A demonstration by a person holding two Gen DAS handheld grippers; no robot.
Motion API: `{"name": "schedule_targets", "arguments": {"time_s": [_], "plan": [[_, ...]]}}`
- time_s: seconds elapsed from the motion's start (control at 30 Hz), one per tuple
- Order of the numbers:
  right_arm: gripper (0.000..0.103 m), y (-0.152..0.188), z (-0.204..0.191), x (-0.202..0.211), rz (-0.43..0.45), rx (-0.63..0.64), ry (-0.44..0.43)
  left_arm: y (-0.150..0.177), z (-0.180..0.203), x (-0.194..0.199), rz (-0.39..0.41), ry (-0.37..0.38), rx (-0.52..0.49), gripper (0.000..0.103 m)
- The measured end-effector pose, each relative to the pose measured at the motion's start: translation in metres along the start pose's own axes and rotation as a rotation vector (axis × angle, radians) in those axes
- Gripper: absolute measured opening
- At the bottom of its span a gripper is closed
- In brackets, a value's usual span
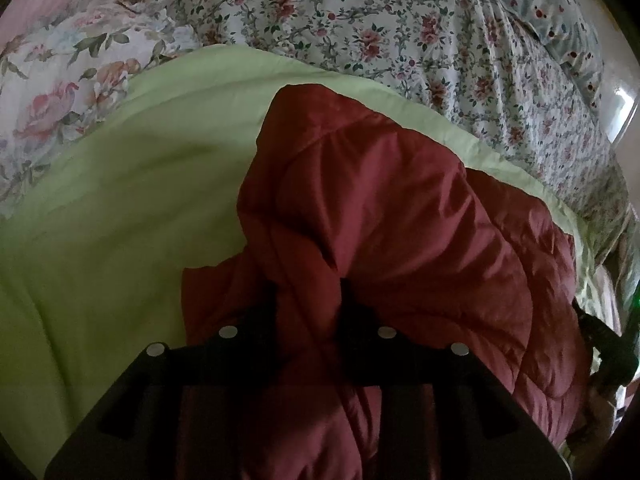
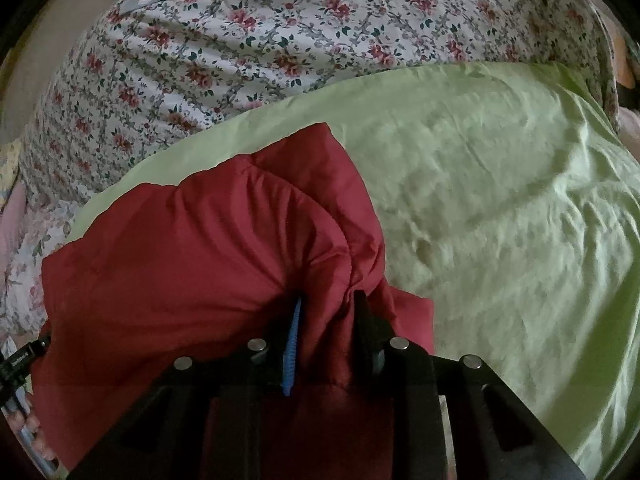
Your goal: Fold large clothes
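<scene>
While both tongs pinch bunched folds of the red quilted coat (image 1: 380, 208), left tongs (image 1: 308, 292) and right tongs (image 2: 326, 300) each have fabric between the fingers. Coat looks puffy, soft, light and slippery; hem or seam edges likely grip best. It lies on the green sheet (image 1: 120, 200) ahead of the tongs, long axis running away from them.

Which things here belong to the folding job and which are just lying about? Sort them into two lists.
Part of the job:
- red quilted jacket
- left tool, shut on the jacket
- right tool, shut on the jacket
- light green sheet under the jacket, serving as the folding surface

Just lying about:
- small-flowered bedspread
- large-rose pillow
</scene>
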State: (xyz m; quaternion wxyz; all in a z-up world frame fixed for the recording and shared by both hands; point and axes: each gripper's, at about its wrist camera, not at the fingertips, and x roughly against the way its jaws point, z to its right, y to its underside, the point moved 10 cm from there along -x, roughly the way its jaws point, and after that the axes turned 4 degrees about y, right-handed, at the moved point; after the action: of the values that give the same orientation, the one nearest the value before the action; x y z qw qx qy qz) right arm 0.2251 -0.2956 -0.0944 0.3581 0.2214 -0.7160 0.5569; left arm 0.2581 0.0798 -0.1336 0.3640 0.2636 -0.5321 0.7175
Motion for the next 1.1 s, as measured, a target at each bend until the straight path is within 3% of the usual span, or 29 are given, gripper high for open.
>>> {"name": "schedule_targets", "arguments": {"time_s": [0.17, 0.23, 0.3, 0.6, 0.9, 0.97, 1.1], "plan": [[0.025, 0.001, 0.000, 0.000, 0.001, -0.002, 0.003, 0.000, 0.001, 0.007, 0.003, -0.028, -0.019, 0.044], [0.025, 0.001, 0.000, 0.000, 0.001, -0.002, 0.004, 0.000, 0.003, 0.016, 0.016, -0.013, -0.015, 0.064], [0.025, 0.001, 0.000, 0.000, 0.001, -0.004, 0.006, 0.000, 0.004, 0.026, 0.032, -0.002, -0.011, 0.073], [0.026, 0.000, 0.002, -0.002, 0.002, -0.004, 0.022, 0.017, 0.031, 0.085, 0.105, 0.075, -0.047, 0.073], [0.027, 0.001, 0.004, 0.000, 0.006, -0.021, 0.018, 0.071, 0.109, 0.093, 0.025, 0.204, -0.233, 0.073], [0.028, 0.000, 0.004, -0.001, 0.003, -0.027, 0.013, 0.081, 0.119, 0.087, 0.007, 0.195, -0.270, 0.073], [0.032, -0.001, 0.002, 0.006, 0.012, -0.030, 0.004, 0.093, 0.114, 0.054, -0.042, 0.096, -0.294, 0.073]]}}
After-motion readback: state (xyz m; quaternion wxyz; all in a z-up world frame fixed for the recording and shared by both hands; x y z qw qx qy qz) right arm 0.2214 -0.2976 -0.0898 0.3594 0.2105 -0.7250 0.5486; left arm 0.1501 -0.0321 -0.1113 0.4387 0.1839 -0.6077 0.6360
